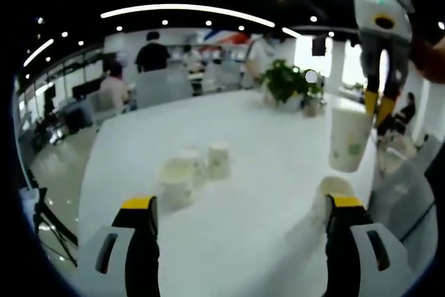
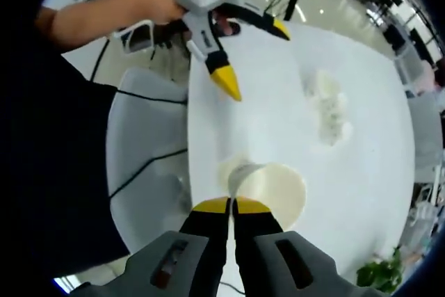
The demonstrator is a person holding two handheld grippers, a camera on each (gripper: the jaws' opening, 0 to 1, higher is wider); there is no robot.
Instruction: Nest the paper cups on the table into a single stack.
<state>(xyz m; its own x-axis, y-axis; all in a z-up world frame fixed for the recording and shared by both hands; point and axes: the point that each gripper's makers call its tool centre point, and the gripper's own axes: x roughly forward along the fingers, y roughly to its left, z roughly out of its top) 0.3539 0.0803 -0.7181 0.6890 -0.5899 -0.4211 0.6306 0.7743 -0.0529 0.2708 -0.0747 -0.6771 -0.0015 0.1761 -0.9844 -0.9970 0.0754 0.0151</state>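
Observation:
My right gripper [image 2: 231,205] is shut on the rim of a white paper cup [image 2: 271,189] and holds it above the white table [image 2: 264,123]. In the left gripper view that cup [image 1: 348,140] hangs upright from the right gripper [image 1: 377,106] at the upper right. Just below it another cup [image 1: 334,189] stands on the table by my left gripper's right jaw. A cluster of three cups [image 1: 191,172] sits mid-table, and it also appears as the cup cluster [image 2: 327,106]. My left gripper [image 1: 241,203] is open wide with nothing between its jaws, and the left gripper [image 2: 256,58] hovers over the near table edge.
A potted plant [image 1: 288,81] stands at the table's far end. A white chair [image 2: 142,165] sits against the near edge, with cables over it. People stand beyond the table by desks [image 1: 153,53]. A tripod [image 1: 42,220] stands on the floor at left.

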